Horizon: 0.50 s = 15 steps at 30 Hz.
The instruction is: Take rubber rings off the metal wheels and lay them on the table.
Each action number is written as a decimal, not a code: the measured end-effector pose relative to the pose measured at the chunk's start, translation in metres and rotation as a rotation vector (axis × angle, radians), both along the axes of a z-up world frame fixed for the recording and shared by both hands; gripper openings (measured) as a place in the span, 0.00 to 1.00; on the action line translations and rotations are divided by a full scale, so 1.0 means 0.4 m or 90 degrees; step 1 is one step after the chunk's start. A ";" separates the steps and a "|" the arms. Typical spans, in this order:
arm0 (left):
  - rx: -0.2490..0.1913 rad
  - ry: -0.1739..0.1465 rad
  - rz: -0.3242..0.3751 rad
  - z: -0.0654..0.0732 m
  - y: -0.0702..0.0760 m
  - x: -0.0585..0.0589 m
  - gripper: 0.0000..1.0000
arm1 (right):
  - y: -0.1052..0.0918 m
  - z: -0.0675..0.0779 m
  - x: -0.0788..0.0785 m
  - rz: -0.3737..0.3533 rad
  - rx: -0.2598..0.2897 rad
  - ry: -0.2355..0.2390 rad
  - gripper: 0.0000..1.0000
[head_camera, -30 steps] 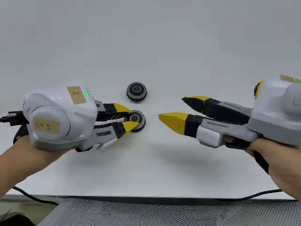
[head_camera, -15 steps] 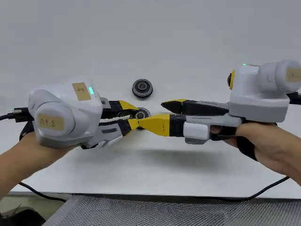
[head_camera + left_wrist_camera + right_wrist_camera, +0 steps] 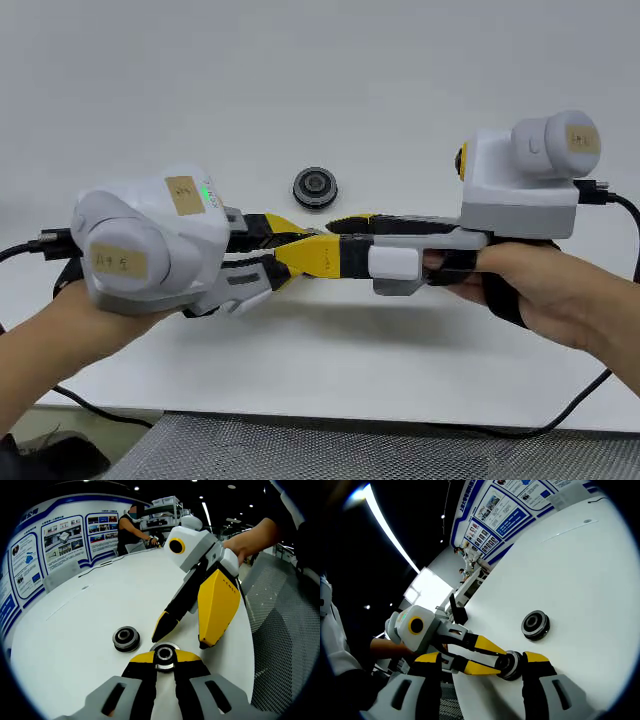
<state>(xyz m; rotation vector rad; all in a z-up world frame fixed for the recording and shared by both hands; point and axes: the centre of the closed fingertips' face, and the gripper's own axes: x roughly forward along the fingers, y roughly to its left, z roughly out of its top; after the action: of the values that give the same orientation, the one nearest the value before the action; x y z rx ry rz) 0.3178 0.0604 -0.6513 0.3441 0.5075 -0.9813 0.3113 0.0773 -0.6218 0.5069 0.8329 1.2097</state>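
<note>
one wheel [image 3: 165, 655] is pinched in the left gripper [image 3: 165, 660] jaws, between the right gripper [image 3: 181, 639] jaws, spread wide.

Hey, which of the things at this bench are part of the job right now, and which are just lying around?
Part of the job:
left gripper, shut on a wheel
right gripper, open, jaws close to that wheel
second wheel, loose on the table

Just lying around:
posters on the wall
mesh panel past the table edge
</note>
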 end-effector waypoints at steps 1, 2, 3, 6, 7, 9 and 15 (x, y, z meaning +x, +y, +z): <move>0.000 0.000 0.000 0.000 0.000 0.000 0.12 | 0.001 -0.001 0.001 0.000 0.000 0.001 0.67; 0.000 0.000 -0.001 0.000 0.000 -0.001 0.12 | 0.002 -0.002 0.001 0.001 -0.001 0.004 0.67; 0.001 0.000 -0.002 0.000 -0.001 -0.001 0.12 | 0.003 -0.003 0.001 0.003 -0.003 0.008 0.67; 0.001 0.001 -0.002 0.002 -0.002 -0.002 0.12 | 0.006 -0.005 -0.001 0.007 -0.006 0.014 0.67; 0.001 0.001 -0.002 0.002 -0.002 -0.002 0.12 | 0.006 -0.006 -0.001 0.009 -0.008 0.015 0.67; 0.002 0.001 -0.002 0.002 -0.002 -0.002 0.12 | 0.008 -0.007 -0.003 0.013 -0.010 0.017 0.67; 0.002 0.003 -0.002 0.003 -0.003 -0.002 0.12 | 0.012 -0.011 -0.009 0.026 -0.019 0.019 0.67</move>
<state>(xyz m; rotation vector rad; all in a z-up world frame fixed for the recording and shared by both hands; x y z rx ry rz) 0.3169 0.0590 -0.6501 0.3459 0.5125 -0.9849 0.3077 0.0822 -0.6260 0.4868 0.8895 1.2279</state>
